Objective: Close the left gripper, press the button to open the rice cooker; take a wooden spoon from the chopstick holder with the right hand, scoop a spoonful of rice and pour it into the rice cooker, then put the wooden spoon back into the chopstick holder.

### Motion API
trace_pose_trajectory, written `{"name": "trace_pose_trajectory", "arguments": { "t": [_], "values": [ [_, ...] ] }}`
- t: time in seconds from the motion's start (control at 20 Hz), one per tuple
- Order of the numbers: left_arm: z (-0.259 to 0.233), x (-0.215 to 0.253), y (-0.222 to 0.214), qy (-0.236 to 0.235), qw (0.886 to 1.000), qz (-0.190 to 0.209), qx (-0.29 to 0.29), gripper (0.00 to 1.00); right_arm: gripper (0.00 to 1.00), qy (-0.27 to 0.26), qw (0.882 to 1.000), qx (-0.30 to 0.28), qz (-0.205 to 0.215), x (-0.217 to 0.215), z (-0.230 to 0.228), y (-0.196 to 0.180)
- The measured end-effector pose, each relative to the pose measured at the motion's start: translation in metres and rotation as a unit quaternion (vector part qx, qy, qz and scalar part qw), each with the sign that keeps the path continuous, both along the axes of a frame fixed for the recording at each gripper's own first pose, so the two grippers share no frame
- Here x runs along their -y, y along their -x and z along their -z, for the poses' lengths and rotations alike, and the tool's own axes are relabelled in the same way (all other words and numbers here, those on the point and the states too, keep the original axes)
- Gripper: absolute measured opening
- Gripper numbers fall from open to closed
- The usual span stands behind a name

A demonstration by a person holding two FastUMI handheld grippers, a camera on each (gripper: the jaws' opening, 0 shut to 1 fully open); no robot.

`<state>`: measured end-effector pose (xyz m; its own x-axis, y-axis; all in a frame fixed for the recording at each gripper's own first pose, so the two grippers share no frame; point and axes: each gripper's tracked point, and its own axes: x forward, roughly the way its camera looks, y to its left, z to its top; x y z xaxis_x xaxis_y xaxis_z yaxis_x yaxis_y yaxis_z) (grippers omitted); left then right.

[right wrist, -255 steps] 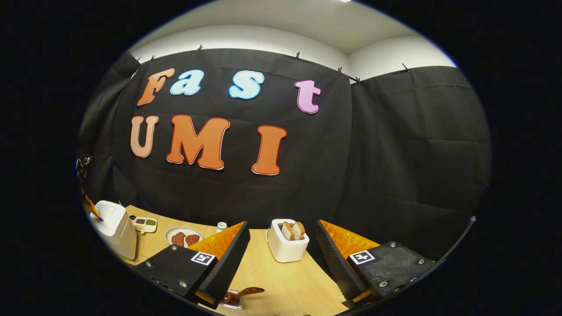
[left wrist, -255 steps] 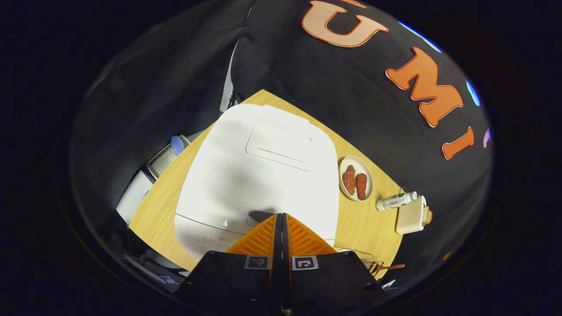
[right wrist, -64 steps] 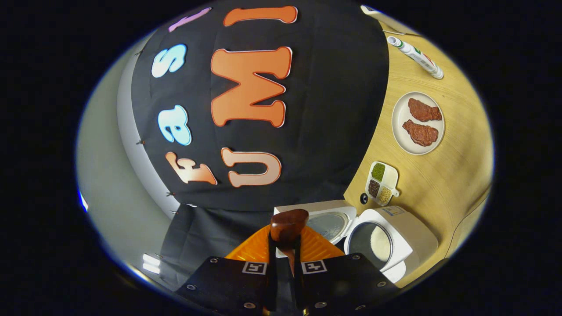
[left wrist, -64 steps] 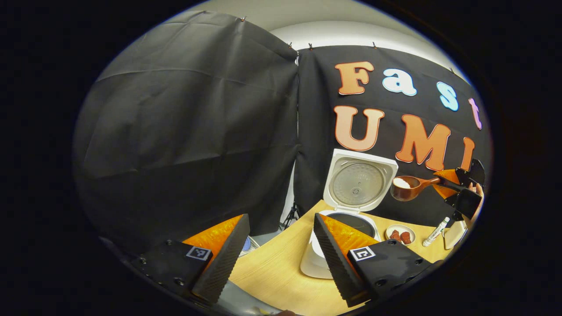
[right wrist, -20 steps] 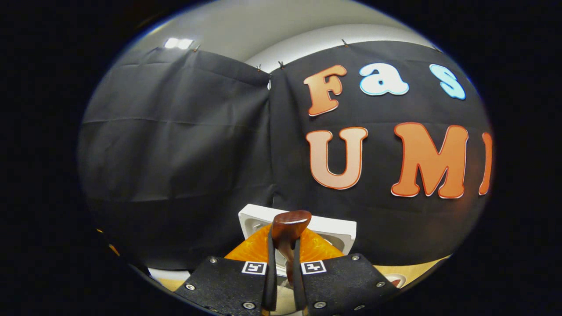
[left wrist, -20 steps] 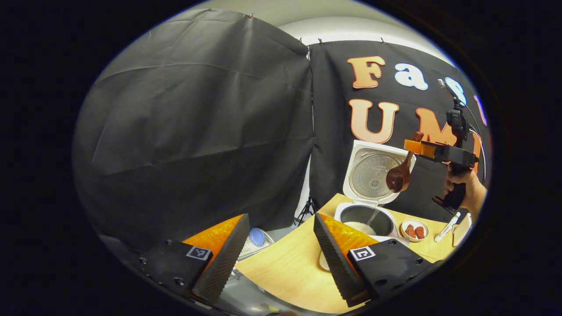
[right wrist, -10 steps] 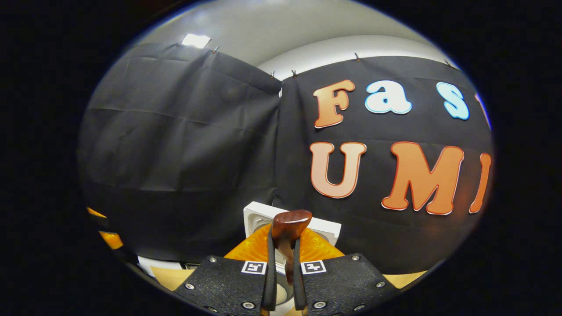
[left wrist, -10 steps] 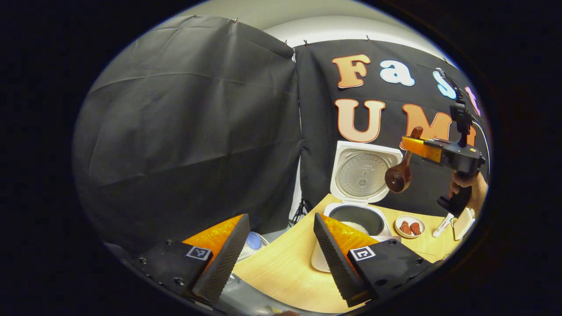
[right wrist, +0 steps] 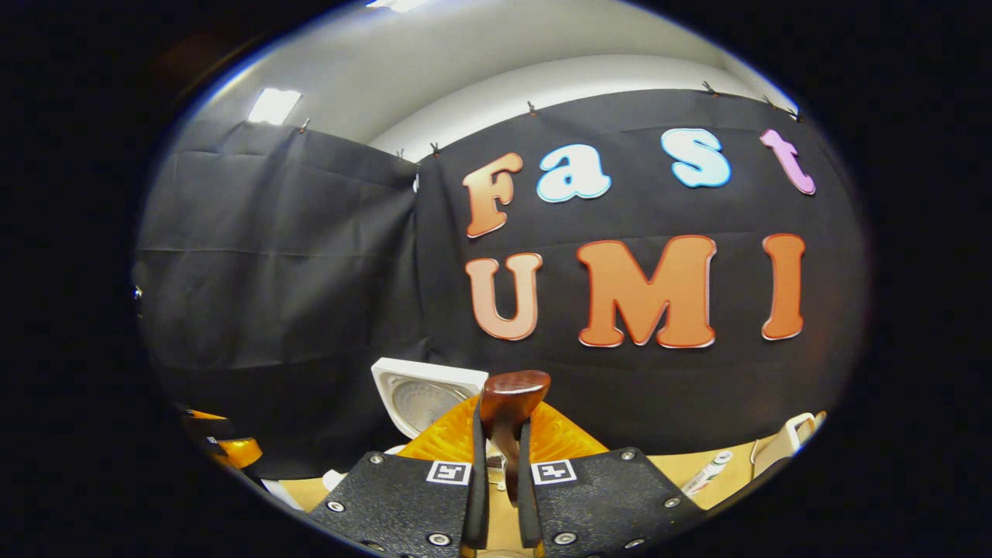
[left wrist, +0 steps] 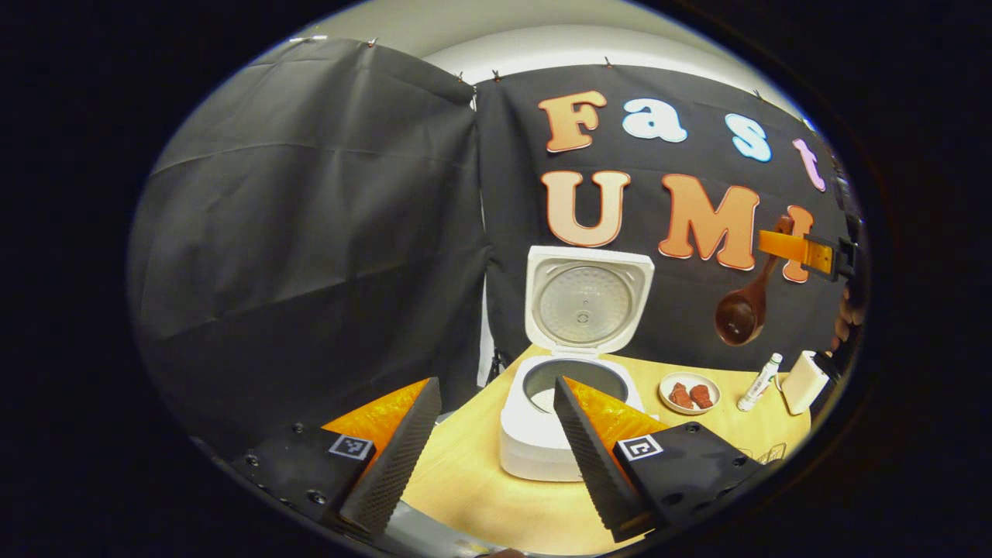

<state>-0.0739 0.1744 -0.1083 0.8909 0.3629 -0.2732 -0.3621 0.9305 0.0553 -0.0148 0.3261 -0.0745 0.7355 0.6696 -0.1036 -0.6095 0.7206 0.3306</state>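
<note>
Black cloth walls on two sides, wooden table (left wrist: 721, 430) under everything. Rice cooker (left wrist: 542, 442) sits mid-table with its lid (left wrist: 587, 298) swung up and the pot open, some white rice visible inside. Right gripper (left wrist: 802, 252) is up high at the far right of the left gripper view, well above the table and off to the right of the cooker, clamped on the handle of the wooden spoon (left wrist: 742, 314); bowl hangs down and left, tilted, looks empty from here. In the right gripper view both fingers pinch the spoon handle (right wrist: 508, 407), its end poking up between them. Left gripper (left wrist: 496, 446) is held low at the near edge, jaws spread wide, holding nothing, parked in front of the cooker. Judging by this, the pour is done and the return to the chopstick holder is left. Risks: spoon is gripped near the handle end, so the long dangling bowl can pivot in the pinch and miss the holder; swinging it low across the table could clip the bottle (left wrist: 759, 381), the plate of meat (left wrist: 690, 394) or the white box (left wrist: 804, 381) at the far right. Can't locate the holder clearly, so the approach needs a look first.
</note>
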Motion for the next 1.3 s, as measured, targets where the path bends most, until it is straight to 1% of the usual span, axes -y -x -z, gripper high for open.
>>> {"name": "trace_pose_trajectory", "arguments": {
  "t": [0.05,0.1,0.15,0.2,0.25,0.3,0.5,0.7,0.9,1.0,1.15,1.3],
  "values": [
    [0.0,0.006,-0.003,-0.004,1.0,0.002,0.001,0.99,0.15,0.004,1.0,-0.014,0.013,0.016,0.014,0.003],
    [-0.001,0.011,-0.007,-0.006,1.0,0.005,0.002,0.99,0.1,0.01,0.999,-0.031,0.024,0.032,0.031,0.005],
    [-0.003,0.016,-0.008,-0.006,1.0,0.007,0.003,0.99,0.14,0.019,0.998,-0.052,0.037,0.049,0.048,0.006],
    [-0.005,0.021,-0.011,-0.007,1.0,0.01,0.004,0.99,0.1,0.024,0.996,-0.073,0.052,0.067,0.063,0.009],
    [-0.007,0.026,-0.012,-0.008,1.0,0.012,0.005,0.99,0.15,0.024,0.993,-0.091,0.068,0.085,0.075,0.01],
    [-0.008,0.028,-0.015,-0.011,1.0,0.012,0.007,0.99,0.15,0.024,0.991,-0.106,0.083,0.102,0.085,0.012],
    [-0.008,0.039,-0.024,-0.018,1.0,0.017,0.003,0.99,0.14,0.044,0.98,-0.137,0.138,0.167,0.121,0.023],
    [-0.01,0.051,-0.031,-0.02,1.0,0.023,0.002,0.98,0.16,0.065,0.968,-0.163,0.179,0.213,0.152,0.04],
    [-0.011,0.062,-0.036,-0.024,0.999,0.031,-0.002,0.99,0.16,0.075,0.955,-0.195,0.211,0.251,0.183,0.056],
    [-0.011,0.065,-0.037,-0.028,0.999,0.032,-0.003,0.99,0.16,0.078,0.948,-0.215,0.223,0.263,0.199,0.068],
    [-0.013,0.068,-0.039,-0.03,0.999,0.032,-0.004,0.99,0.16,0.069,0.937,-0.248,0.236,0.271,0.223,0.083],
    [-0.016,0.066,-0.047,-0.038,0.999,0.032,0.003,0.99,0.16,0.053,0.929,-0.277,0.241,0.268,0.249,0.095]
  ]
}}
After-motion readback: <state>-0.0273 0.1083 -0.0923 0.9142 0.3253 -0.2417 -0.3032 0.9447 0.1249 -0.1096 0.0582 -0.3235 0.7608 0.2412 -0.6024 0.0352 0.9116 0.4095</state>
